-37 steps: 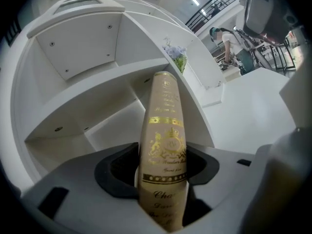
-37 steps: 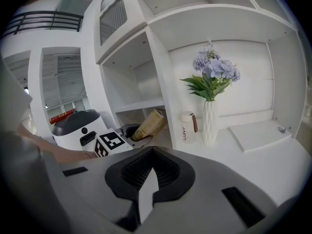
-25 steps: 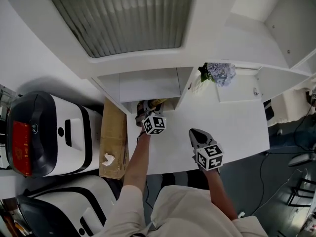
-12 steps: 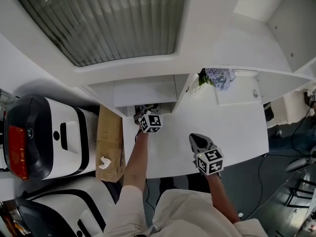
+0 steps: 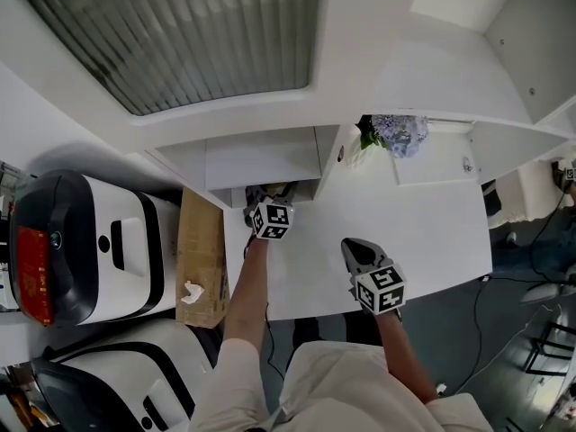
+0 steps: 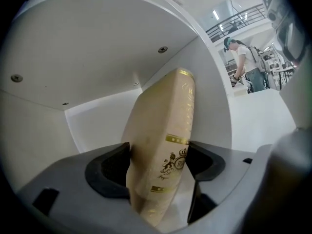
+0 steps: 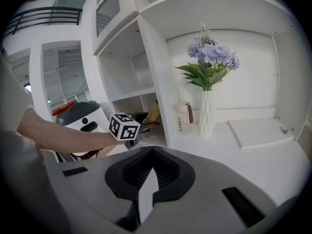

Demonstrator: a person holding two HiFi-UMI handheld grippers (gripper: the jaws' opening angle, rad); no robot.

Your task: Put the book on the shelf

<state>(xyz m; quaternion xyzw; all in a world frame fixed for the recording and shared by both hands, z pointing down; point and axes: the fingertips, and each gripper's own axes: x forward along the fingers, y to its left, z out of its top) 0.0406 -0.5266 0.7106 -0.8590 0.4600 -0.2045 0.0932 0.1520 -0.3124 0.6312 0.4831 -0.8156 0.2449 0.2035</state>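
1. Since a second ago my left gripper has nosed a little farther into the shelf compartment, and its jaws are opening. The right gripper has scarcely shifted.
2. Print I can read: the book has a gilt crest on its spine, a crown above a lion, with a letter R beside it. The script line beneath is too small for me to read. A bottle on the desk has dark lettering running up its side, which I cannot make out.
3. Room to move: the compartment is a plain white box, with its ceiling above the book, its back wall behind and bare floor to the left. The divider panel stands just right of the book. Beyond it the desk lies open, with a vase of flowers at the far side beside the bottle. A cardboard box lies off the desk's left edge.
4. The book is cream with gold bands and thick. It stands on end inside the compartment, spine toward me, with its top tipped right toward the divider.
5. The left jaws sit spread wide on either side of the book, pads just beside its covers, and I see no squeeze on it. The right jaws are pressed together on nothing, hovering over the near part of the desk.
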